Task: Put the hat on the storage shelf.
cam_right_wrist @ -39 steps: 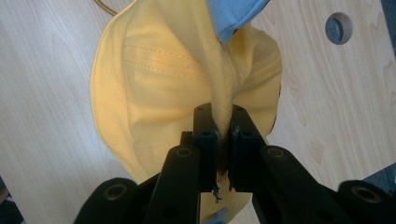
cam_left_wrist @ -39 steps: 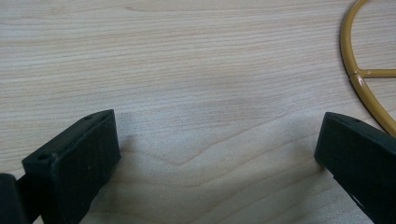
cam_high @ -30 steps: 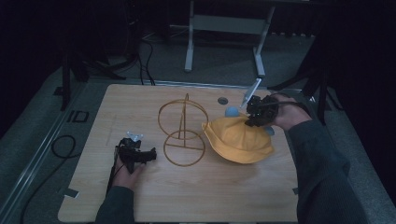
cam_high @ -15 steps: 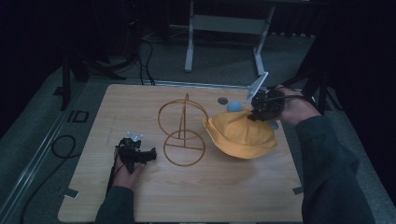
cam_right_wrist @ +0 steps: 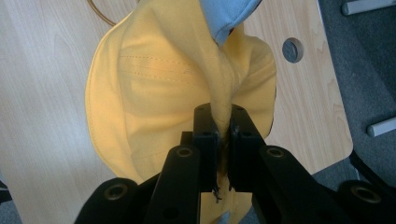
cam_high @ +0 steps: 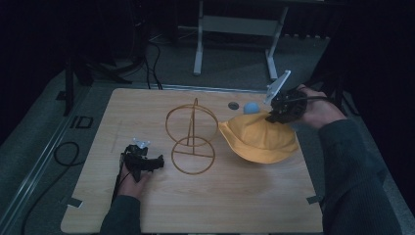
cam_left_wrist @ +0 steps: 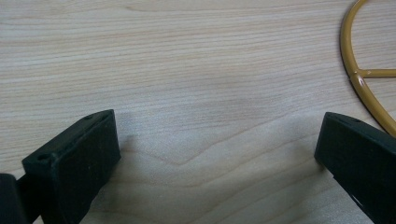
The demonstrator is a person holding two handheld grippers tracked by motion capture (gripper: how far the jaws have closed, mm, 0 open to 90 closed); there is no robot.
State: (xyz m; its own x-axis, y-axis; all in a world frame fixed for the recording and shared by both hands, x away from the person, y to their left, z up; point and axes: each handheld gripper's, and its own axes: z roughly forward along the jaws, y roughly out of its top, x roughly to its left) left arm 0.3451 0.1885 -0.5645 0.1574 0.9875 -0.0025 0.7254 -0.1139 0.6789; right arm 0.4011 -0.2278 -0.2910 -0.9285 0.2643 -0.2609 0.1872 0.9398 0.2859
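Observation:
A yellow bucket hat (cam_high: 259,139) hangs just above the right part of the wooden table (cam_high: 205,205), lifted by its far rim. My right gripper (cam_high: 277,116) is shut on a fold of the hat's fabric (cam_right_wrist: 223,105). A blue lining patch (cam_right_wrist: 229,16) shows at the top of the right gripper view. A gold wire stand (cam_high: 192,137) with two rings stands at the table's middle, left of the hat. My left gripper (cam_high: 157,163) rests low at the front left, open, with bare wood between its jaws; the stand's base ring (cam_left_wrist: 362,77) curves past its right jaw.
A blue ball (cam_high: 251,108) and a round hole (cam_high: 233,105) in the tabletop lie behind the hat. A grey metal frame (cam_high: 235,29) stands on the floor beyond the table. Cables (cam_high: 58,152) trail on the floor at the left.
My right gripper has carried the hat's rim up and to the right, dragging the hat away from the stand. The left gripper has stayed put.

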